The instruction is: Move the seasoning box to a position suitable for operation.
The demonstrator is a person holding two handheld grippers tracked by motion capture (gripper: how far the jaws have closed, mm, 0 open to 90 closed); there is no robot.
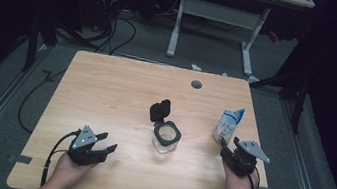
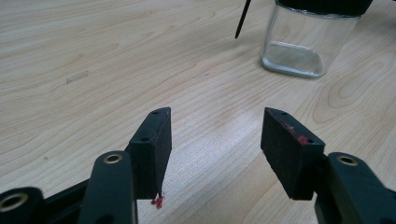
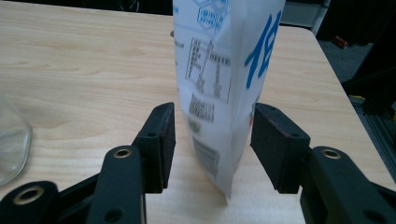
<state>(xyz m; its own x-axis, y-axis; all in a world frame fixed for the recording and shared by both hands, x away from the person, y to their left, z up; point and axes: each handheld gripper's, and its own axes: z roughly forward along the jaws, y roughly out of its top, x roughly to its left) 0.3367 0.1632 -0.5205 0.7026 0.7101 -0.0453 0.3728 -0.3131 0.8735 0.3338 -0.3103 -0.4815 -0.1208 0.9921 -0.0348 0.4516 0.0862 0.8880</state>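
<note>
From above, my left gripper [image 1: 103,146] hovers open over the near left of the surface [image 1: 106,90], my right gripper [image 1: 230,145] just beside the white pouch [image 1: 228,125] at the right edge; a glass jar [image 1: 166,138] with its black lid flipped up stands between them. Along my left gripper [image 2: 215,135], the jaws stand apart with bare wood between, the jar [image 2: 306,42] beyond. Along my right gripper [image 3: 212,135], the upright pouch [image 3: 224,70] sits between spread jaws, neither pad pressing it.
</note>
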